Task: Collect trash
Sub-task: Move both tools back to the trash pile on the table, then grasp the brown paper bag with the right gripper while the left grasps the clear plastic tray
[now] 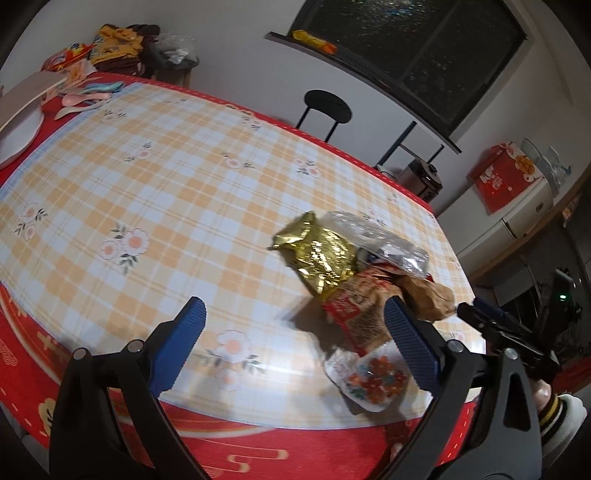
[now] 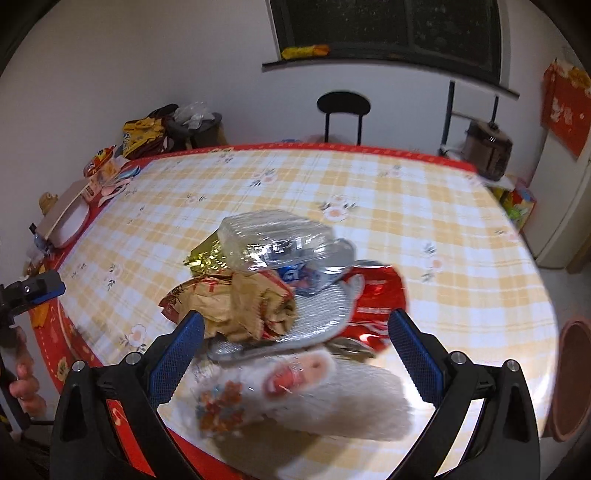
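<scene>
Right wrist view shows the right tool [image 2: 295,354] with its fingers spread wide and empty, poised over a heap of trash — a judgement, but the spread looks set to take the nearest piece, a white wrapper [image 2: 303,398] with a floral print, blurred. Behind it, toward 12 o'clock, lie a crumpled brown paper bag [image 2: 255,306], a clear plastic clamshell [image 2: 273,236], a red foil packet [image 2: 376,299] and a gold foil bag [image 2: 207,258], all bunched and touching near the desk's [image 2: 406,206] close edge, seemingly gathered for pickup. In the left wrist view the left tool [image 1: 295,343] also stands apart, holding nothing, the heap at its 1 o'clock. The desk wears a checked floral cloth over red; a black chair [image 2: 343,107], a dark window [image 2: 388,26] and a white wall stand beyond.
</scene>
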Demonstrator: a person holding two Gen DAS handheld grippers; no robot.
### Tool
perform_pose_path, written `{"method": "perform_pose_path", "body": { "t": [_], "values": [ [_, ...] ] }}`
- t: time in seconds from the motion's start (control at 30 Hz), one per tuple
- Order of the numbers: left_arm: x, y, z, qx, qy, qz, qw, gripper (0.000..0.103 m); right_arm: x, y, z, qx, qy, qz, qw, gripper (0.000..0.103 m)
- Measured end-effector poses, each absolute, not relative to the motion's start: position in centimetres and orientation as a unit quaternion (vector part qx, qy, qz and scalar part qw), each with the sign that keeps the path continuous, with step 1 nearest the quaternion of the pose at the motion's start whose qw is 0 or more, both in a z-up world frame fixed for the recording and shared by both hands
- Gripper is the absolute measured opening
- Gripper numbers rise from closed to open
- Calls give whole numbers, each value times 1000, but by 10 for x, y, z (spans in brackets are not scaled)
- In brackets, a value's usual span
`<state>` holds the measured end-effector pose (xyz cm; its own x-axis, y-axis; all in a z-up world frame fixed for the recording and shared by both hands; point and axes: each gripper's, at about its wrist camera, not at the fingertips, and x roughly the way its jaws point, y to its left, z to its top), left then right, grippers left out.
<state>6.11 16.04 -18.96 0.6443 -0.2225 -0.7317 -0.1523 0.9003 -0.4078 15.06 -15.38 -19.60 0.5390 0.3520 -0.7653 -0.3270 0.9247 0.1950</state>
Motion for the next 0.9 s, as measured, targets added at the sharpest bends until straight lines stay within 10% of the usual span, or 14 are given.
{"method": "perform_pose_path", "body": {
  "t": [0.27,0.43,0.9],
  "values": [
    [88,169,-196,-190,427,-25,884,95,173,-127,-220,5,457,207,865,94],
    [126,144,-207,-105,434,-61,893,95,178,-133,-229,22,487,214,846,52],
    [205,64,-250,169,402,-159,886,86,178,-149,-227,55,499,205,840,46]
  ]
}}
